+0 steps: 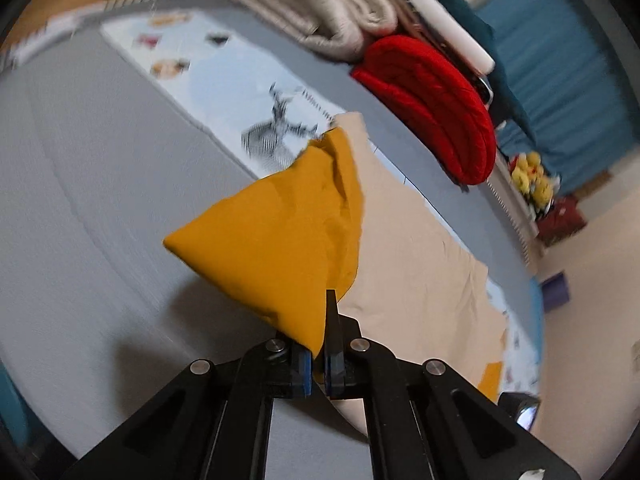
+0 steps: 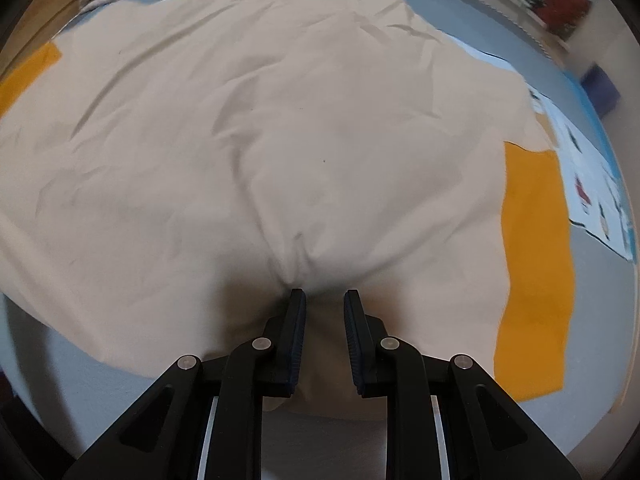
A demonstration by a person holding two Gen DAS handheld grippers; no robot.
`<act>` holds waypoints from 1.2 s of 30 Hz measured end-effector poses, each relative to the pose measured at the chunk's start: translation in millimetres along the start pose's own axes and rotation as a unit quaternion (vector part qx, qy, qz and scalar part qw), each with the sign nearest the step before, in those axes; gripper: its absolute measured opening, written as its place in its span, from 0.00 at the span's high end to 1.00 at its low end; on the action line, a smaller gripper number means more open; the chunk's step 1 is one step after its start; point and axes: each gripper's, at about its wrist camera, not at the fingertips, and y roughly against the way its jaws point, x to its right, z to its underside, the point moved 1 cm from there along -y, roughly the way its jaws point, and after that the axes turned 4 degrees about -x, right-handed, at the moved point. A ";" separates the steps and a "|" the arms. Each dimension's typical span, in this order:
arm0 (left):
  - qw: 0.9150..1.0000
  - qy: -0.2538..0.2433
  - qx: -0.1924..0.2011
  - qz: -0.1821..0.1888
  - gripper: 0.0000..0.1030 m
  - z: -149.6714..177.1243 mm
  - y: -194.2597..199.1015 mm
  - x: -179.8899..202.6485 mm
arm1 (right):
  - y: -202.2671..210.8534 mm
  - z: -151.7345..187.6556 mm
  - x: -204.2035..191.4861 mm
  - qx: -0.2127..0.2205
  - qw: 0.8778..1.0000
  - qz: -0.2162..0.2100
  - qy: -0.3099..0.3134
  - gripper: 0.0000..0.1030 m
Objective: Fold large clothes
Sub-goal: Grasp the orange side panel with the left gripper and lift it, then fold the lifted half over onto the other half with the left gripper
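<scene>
A grey bed carries the spread beige garment, with a red folded blanket at its far edge. The left gripper pinches the garment's mustard sleeve, lifted. The right gripper stands spread over a beige bunch.

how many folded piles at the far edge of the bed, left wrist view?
2: a beige folded blanket at the top, and a red folded item just right of it. More may sit out of frame.
</scene>
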 end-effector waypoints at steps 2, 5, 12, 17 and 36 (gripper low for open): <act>1.000 -0.024 0.004 -0.010 0.98 -3.5 1.7 4.5 | 3.4 -0.7 -11.2 0.001 1.000 -0.002 0.024 0.78; 0.998 -0.061 0.005 -0.006 0.98 -2.9 1.2 21.1 | 14.7 -4.9 -10.6 0.015 0.999 -0.010 0.031 0.78; 0.980 -0.198 0.029 0.012 0.98 27.2 0.5 101.1 | 64.6 -12.4 59.7 0.095 0.993 -0.033 -0.058 0.78; 0.960 -0.278 0.025 0.035 0.98 66.2 -11.4 158.9 | 94.0 -9.2 119.3 0.146 0.982 -0.035 -0.118 0.78; 0.833 -0.481 -0.207 0.179 0.62 212.1 -64.0 268.6 | 128.9 44.6 226.9 0.202 0.949 -0.123 -0.208 0.57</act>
